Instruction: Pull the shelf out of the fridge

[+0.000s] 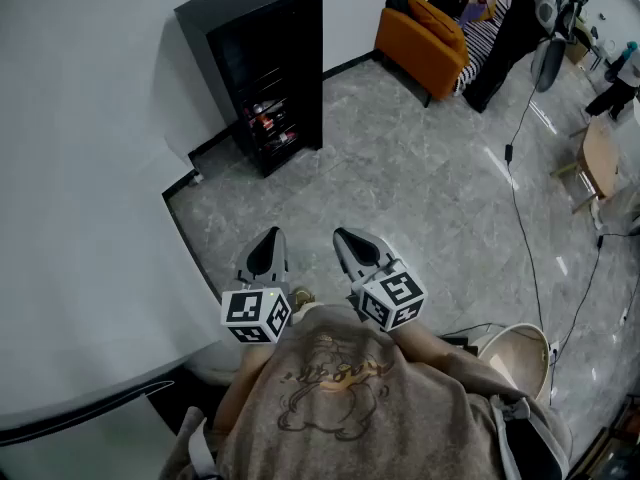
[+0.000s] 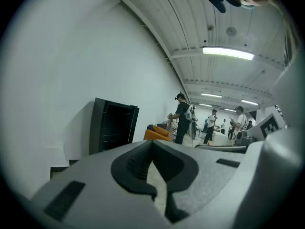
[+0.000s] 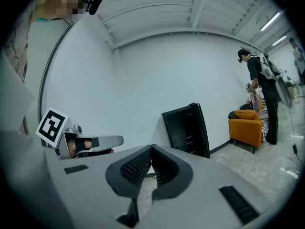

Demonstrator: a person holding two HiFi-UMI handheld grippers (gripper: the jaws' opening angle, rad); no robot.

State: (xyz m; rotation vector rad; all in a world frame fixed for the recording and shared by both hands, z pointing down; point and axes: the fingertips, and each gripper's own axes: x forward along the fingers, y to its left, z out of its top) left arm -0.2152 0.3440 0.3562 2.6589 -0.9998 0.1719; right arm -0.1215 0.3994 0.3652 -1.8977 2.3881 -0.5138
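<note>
The left gripper (image 1: 268, 250) and right gripper (image 1: 354, 246) are held side by side, apart, just ahead of the wearer's chest, both pointed toward 12 o'clock in the head view. In the left gripper view, the left gripper (image 2: 152, 146) is seen with its jaws pressed together and nothing between them. In the right gripper view the same is seen: the right gripper (image 3: 151, 150) is closed on nothing.

The fridge (image 1: 262, 63), a black cabinet, is stood against the white wall (image 1: 90, 168) on the grey floor (image 1: 420, 198). It lies at about 12 o'clock from the left gripper and 11 o'clock from the right one, well apart from both. Its shelves (image 1: 270, 123) are visible in the dark front, with small items on them that cannot be made out. Neither gripper is in contact with fridge or shelves.

From the left gripper the fridge (image 2: 112, 125) is seen at 11 o'clock above the jaw tips; from the right gripper the fridge (image 3: 186, 130) is seen at 1 o'clock.

An orange sofa (image 1: 425, 33) is placed at 3 o'clock from the fridge, with a person (image 1: 510, 38) stood just beside it.
</note>
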